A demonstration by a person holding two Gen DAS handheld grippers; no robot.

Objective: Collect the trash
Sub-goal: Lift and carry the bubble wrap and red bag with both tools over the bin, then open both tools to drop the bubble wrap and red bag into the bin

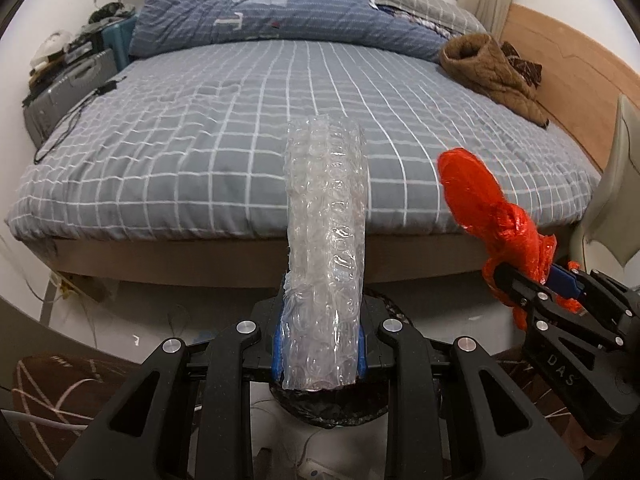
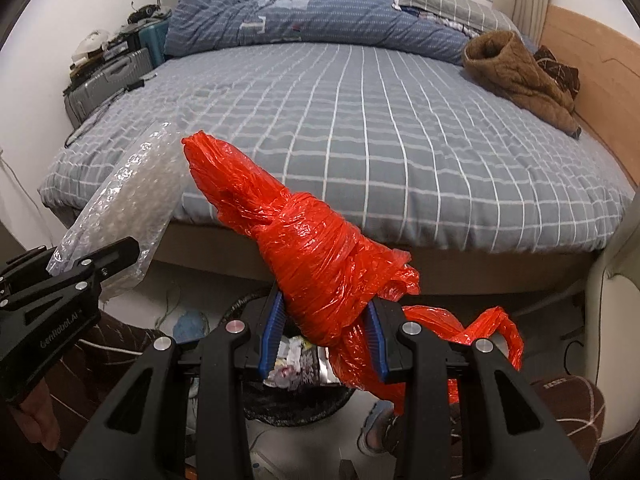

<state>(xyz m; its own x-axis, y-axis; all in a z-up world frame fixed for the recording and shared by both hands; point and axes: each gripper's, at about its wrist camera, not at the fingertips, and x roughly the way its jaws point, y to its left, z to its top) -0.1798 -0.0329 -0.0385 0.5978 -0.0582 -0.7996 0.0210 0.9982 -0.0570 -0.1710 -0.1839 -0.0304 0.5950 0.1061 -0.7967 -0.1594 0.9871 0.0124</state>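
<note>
My left gripper (image 1: 319,344) is shut on a roll of clear bubble wrap (image 1: 326,240) that sticks up and forward over the bed's foot edge. My right gripper (image 2: 324,328) is shut on a twisted red plastic bag (image 2: 312,240). Both are held above a black-lined trash bin (image 2: 296,404) on the floor, which holds crumpled wrappers. In the left wrist view the right gripper (image 1: 532,280) with the red bag (image 1: 476,192) is at the right. In the right wrist view the left gripper (image 2: 92,264) with the bubble wrap (image 2: 132,196) is at the left.
A bed with a grey checked sheet (image 1: 240,120) fills the view ahead, with a blue duvet (image 1: 260,12) and a brown jacket (image 1: 492,68) on it. A grey suitcase (image 1: 60,96) and cluttered stand are at the left. A wooden headboard (image 1: 572,76) is at the right.
</note>
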